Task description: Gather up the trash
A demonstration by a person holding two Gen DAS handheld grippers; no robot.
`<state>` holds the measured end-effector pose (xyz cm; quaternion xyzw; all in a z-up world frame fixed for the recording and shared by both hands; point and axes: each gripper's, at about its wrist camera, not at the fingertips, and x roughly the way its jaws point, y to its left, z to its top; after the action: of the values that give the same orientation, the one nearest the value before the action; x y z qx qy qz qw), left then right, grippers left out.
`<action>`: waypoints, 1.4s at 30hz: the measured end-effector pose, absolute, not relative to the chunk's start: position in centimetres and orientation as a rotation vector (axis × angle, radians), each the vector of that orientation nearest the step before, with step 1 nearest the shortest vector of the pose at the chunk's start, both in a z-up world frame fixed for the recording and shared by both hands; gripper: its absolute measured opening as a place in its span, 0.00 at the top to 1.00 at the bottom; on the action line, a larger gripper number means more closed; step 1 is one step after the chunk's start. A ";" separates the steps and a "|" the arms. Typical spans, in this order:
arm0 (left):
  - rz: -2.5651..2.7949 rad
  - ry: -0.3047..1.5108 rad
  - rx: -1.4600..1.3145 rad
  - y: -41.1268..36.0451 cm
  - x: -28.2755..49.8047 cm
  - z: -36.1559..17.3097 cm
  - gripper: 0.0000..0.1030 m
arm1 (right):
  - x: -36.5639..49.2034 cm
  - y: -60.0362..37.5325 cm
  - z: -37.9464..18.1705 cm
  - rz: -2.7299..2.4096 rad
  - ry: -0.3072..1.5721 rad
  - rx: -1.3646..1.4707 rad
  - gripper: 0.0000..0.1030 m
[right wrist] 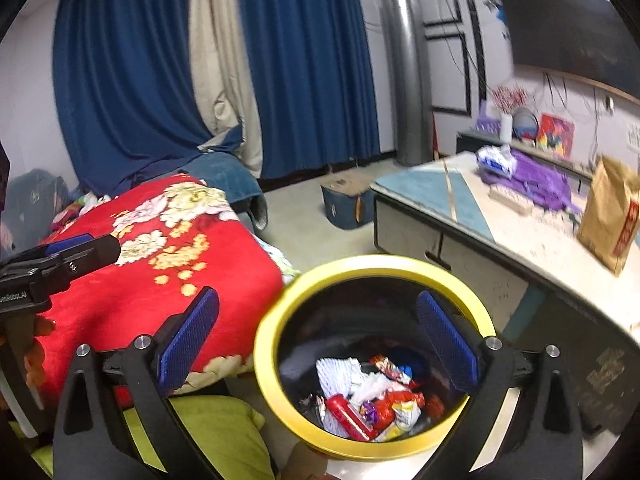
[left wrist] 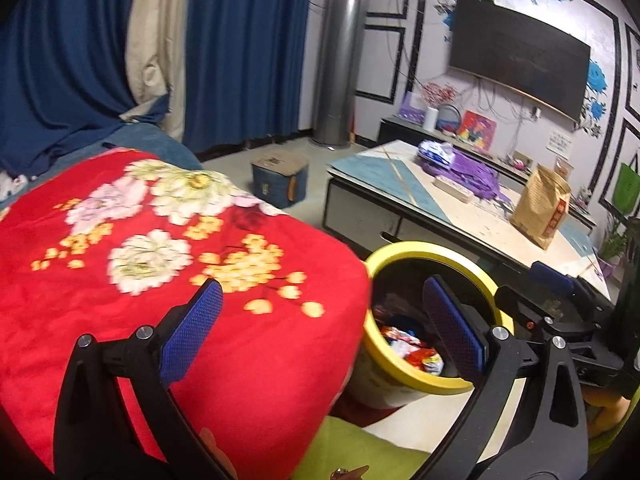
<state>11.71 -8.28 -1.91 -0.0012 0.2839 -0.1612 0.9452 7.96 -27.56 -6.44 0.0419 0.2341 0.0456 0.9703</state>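
**Trash lies in the yellow-rimmed bin, both tongs wide and empty**

Trash point(right wrist: 372, 404) fills the bottom of a round bin point(right wrist: 276, 384) with a yellow rim and dark inside: crumpled white paper, red and purple snack wrappers, a red tube-like packet. The bin stands on the pale floor.

Nearest the viewer, the right tongs point(right wrist: 318, 344) hang just above the bin's mouth. Their blue pads stand wide apart with nothing between them; the right pad sits over the rim, the left pad over the blanket beside the bin. The left tongs point(left wrist: 322, 328) are likewise spread wide and hold nothing, one pad over the bin's opening and one over the blanket.

Below the bin, at the frame's lower edge, lies a lime-green cushion point(right wrist: 212, 428). Left of the bin, touching its side, is a red blanket point(left wrist: 120, 272) printed with white and yellow flowers.

Right of the bin stands a low counter point(right wrist: 516, 236) carrying a brown paper bag point(right wrist: 612, 220), a purple bag point(right wrist: 540, 180) and a white packet.

Beyond the bin, a small blue box point(right wrist: 348, 204) sits on the floor. Farther back are blue curtains point(right wrist: 308, 64), a tall silver column point(right wrist: 408, 76) and a dark wall-mounted screen point(left wrist: 520, 56).
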 end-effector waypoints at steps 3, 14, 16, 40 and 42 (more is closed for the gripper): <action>-0.288 0.553 -0.011 -6.9 10.7 -1.6 0.11 | 7.5 -26.2 -5.7 0.096 0.445 0.070 0.06; -0.175 0.412 -0.033 -2.0 6.0 -1.3 0.11 | 4.2 -21.0 -4.2 0.152 0.256 0.007 0.06; -0.167 0.391 -0.030 -1.6 5.2 -1.4 0.11 | 3.7 -20.6 -4.3 0.148 0.230 -0.006 0.06; -0.164 0.329 -0.050 -0.7 4.0 -1.4 0.11 | 3.1 -19.7 -5.6 0.184 0.201 0.003 0.06; -0.163 0.327 -0.049 -0.8 4.0 -1.4 0.11 | 3.0 -19.7 -5.6 0.183 0.199 0.001 0.06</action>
<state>4.03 -0.76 -1.36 -0.0242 0.1624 -0.0811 0.9831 2.98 -19.70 -5.62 0.0005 0.0993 0.0913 0.9909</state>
